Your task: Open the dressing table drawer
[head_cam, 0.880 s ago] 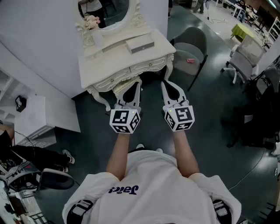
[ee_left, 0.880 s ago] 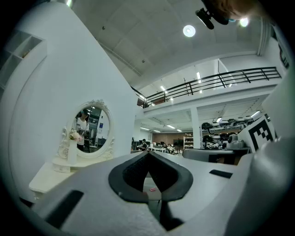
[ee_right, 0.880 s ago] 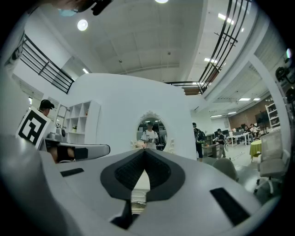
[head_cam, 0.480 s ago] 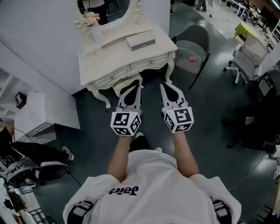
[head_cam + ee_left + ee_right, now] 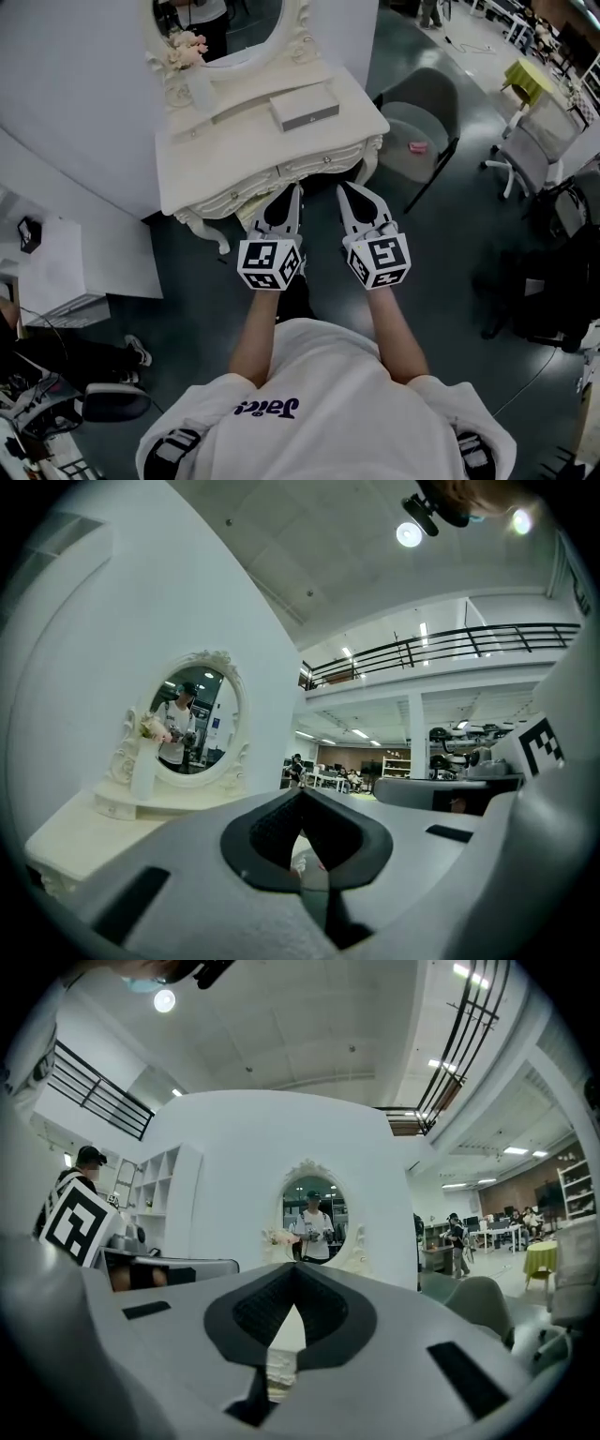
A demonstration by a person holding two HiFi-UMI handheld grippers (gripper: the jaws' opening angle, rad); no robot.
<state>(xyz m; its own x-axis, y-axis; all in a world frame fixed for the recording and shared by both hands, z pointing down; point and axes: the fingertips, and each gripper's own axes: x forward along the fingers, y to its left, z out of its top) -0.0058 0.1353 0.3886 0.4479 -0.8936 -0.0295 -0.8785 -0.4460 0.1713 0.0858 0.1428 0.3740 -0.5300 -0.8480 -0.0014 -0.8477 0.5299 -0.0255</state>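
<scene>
The cream dressing table (image 5: 234, 155) stands against the white wall. Its carved drawer fronts (image 5: 314, 165) face me and look closed. In the head view my left gripper (image 5: 296, 190) and right gripper (image 5: 341, 188) are held level side by side, their tips just short of the table's front edge. Both are shut with nothing between the jaws. The left gripper view shows the left gripper (image 5: 302, 791) with its jaws meeting, and the table top (image 5: 75, 832) to the left. In the right gripper view the right gripper (image 5: 293, 1266) points at the oval mirror (image 5: 312, 1208).
On the table top are a small grey box (image 5: 304, 109), a vase of flowers (image 5: 192, 73) and the mirror (image 5: 230, 23). A grey chair (image 5: 427, 117) stands just right of the table. A white cabinet (image 5: 56, 267) is at the left, office chairs (image 5: 530, 150) at the far right.
Both grippers have moved forward toward the table; their tips now sit near its front edge. Both jaws stayed shut.
</scene>
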